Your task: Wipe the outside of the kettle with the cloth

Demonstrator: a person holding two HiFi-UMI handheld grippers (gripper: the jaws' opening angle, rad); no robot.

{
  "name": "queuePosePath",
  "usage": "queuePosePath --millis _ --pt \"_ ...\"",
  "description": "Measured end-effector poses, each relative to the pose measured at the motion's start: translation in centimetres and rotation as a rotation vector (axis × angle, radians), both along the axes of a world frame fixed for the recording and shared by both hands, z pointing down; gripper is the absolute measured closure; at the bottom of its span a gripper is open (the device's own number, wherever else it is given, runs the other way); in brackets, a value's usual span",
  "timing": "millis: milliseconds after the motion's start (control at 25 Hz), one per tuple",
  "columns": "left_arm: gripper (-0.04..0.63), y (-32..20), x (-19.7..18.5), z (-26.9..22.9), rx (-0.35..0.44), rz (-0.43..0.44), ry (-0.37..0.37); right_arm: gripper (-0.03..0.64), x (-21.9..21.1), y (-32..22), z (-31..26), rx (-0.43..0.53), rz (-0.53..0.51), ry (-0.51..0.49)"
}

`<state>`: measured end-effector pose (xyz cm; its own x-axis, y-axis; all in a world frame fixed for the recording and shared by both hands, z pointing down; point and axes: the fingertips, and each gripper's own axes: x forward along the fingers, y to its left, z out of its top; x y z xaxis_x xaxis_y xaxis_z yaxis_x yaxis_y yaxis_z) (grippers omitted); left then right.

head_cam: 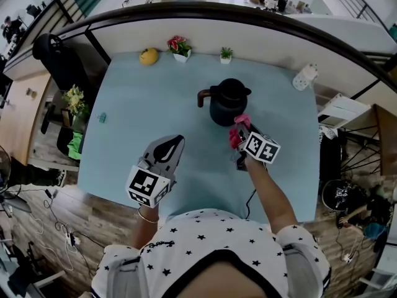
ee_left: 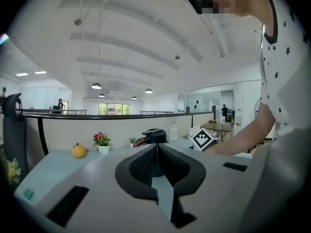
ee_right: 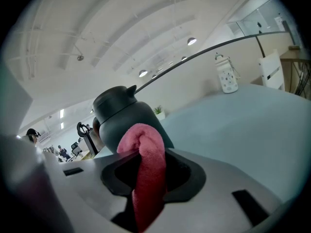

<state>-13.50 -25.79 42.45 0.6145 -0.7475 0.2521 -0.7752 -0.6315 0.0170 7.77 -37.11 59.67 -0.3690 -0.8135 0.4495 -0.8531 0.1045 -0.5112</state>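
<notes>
In the head view the dark kettle (head_cam: 228, 103) stands upright on the pale blue table (head_cam: 136, 104), past the middle and a little to the person's right, with its brown handle pointing left. The right gripper (head_cam: 243, 143) sits just in front of the kettle's near right side, and the pink cloth (head_cam: 238, 129) sticks out of its tip toward the body. The left gripper (head_cam: 173, 143) hovers well apart, nearer the person and off to the left, so the right one is far closer to the work.

In the left gripper view its jaws meet at the tips with nothing between them. The kettle shows beyond them, straight ahead.

In the right gripper view the jaws are clamped on the cloth, which bulges up as a folded wad. The kettle's wall rises directly behind the wad; whether they touch cannot be told. The wipe probably needs only a short push forward
</notes>
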Motion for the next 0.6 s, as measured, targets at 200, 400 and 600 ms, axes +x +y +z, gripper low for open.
queuePosePath --millis 200,400,600 --pt "0.565 -0.3 0.3 0.1 -0.006 0.005 -0.007 0.511 1.9 -1.3 0.2 -0.006 0.045 0.000" --pt "0.565 -0.4 0.3 0.3 -0.009 0.006 -0.006 0.511 2.7 -1.8 0.1 -0.001 0.059 0.011" --pt "0.565 -0.4 0.6 0.3 -0.009 0.017 0.002 0.511 2.2 0.1 -0.1 -0.001 0.059 0.007"
